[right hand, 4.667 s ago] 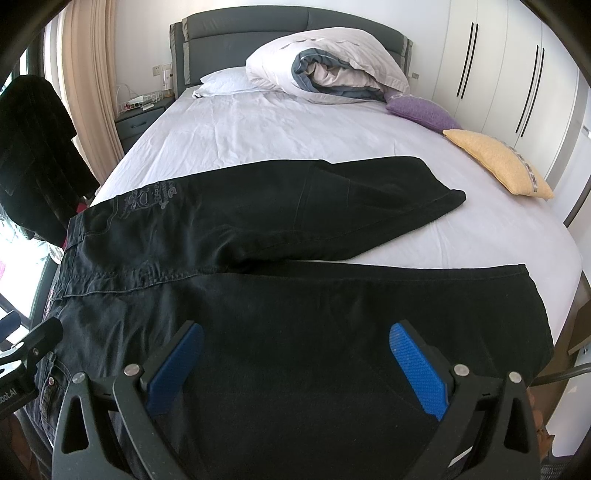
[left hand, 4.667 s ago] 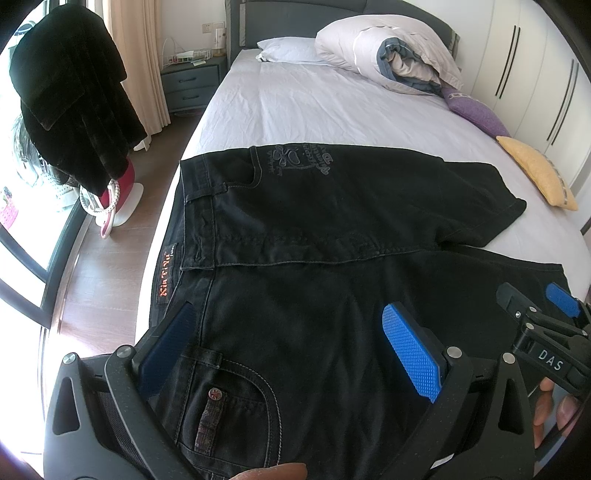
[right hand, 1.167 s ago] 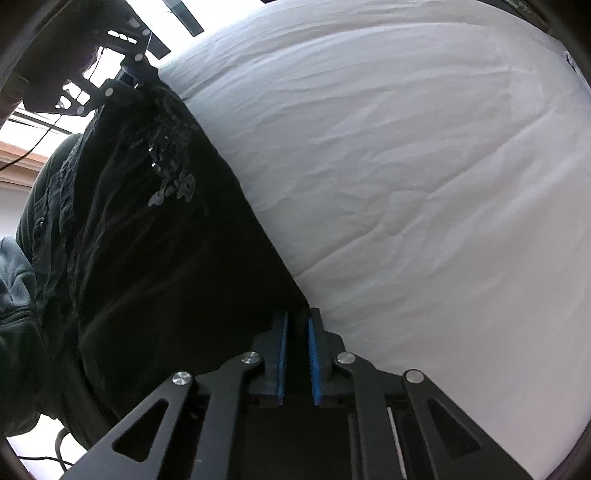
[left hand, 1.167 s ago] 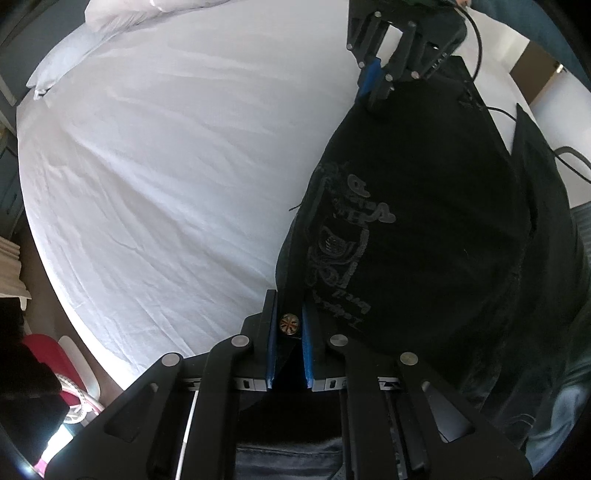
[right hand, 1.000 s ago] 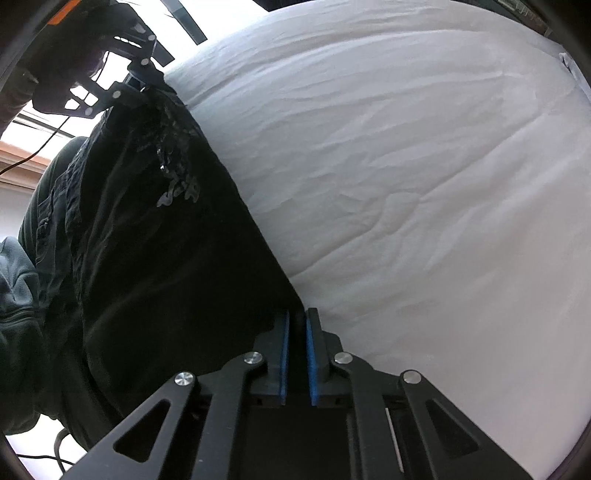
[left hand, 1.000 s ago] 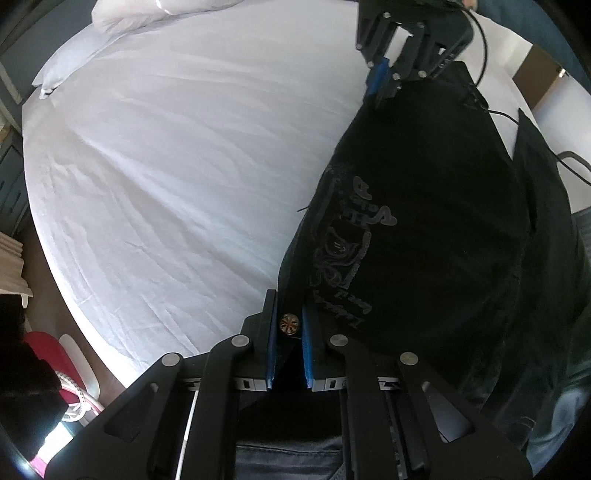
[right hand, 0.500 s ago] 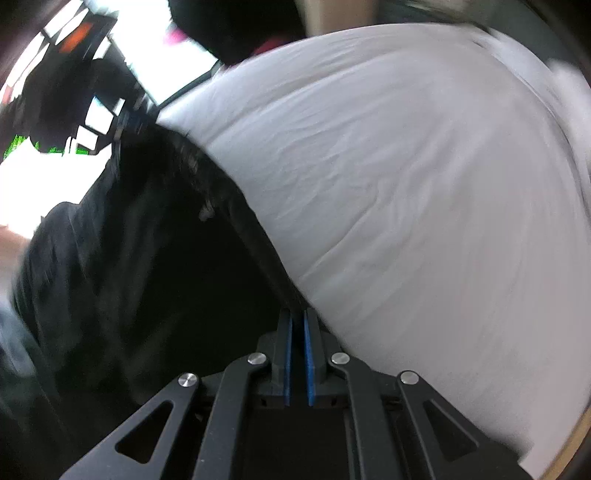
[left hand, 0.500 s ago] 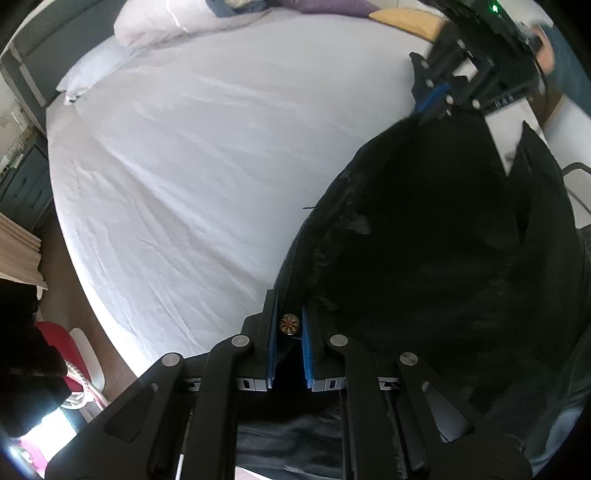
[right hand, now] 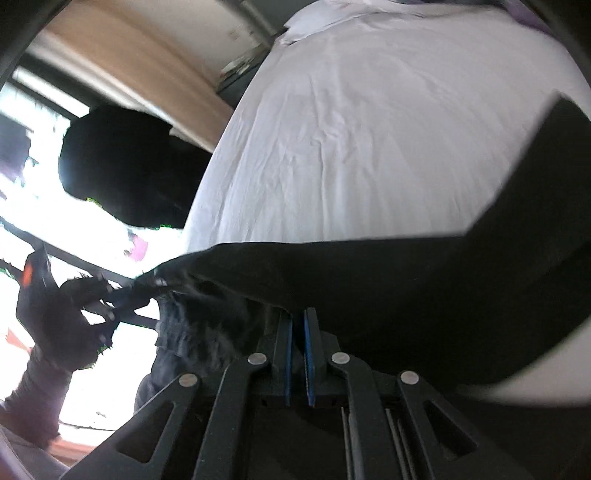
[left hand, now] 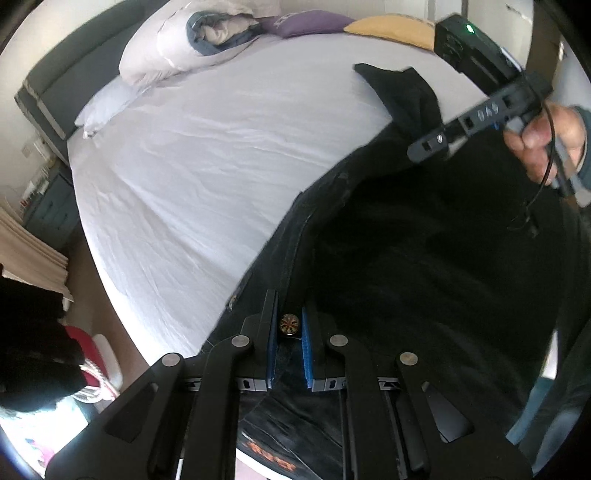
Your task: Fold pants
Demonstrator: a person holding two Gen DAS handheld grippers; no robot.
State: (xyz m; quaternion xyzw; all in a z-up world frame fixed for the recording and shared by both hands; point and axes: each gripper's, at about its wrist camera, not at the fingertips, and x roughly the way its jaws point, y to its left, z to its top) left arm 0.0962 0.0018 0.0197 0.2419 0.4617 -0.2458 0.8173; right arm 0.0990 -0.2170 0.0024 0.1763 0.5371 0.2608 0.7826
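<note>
The black pants (left hand: 424,240) hang lifted off the white bed (left hand: 207,155), stretched between both grippers. My left gripper (left hand: 289,325) is shut on the waistband at the metal button (left hand: 288,325). My right gripper (right hand: 297,325) is shut on the black pants (right hand: 388,280) at another edge. The right gripper also shows in the left wrist view (left hand: 476,122), pinching the cloth at the upper right. The left gripper shows in the right wrist view (right hand: 122,295) at the far left, dark against the window. A pant leg end (left hand: 399,85) sticks up past the right gripper.
Pillows and a rolled duvet (left hand: 199,40) lie at the headboard, with purple (left hand: 306,27) and yellow (left hand: 391,29) cushions. A nightstand (left hand: 48,206) and curtain (left hand: 29,247) stand left of the bed. A dark garment (right hand: 125,166) hangs by the bright window.
Both grippers have swung upward and outward with the pants, so the cloth now hangs stretched between them. More of the headboard end and window has come into view. Both grips stay shut.
</note>
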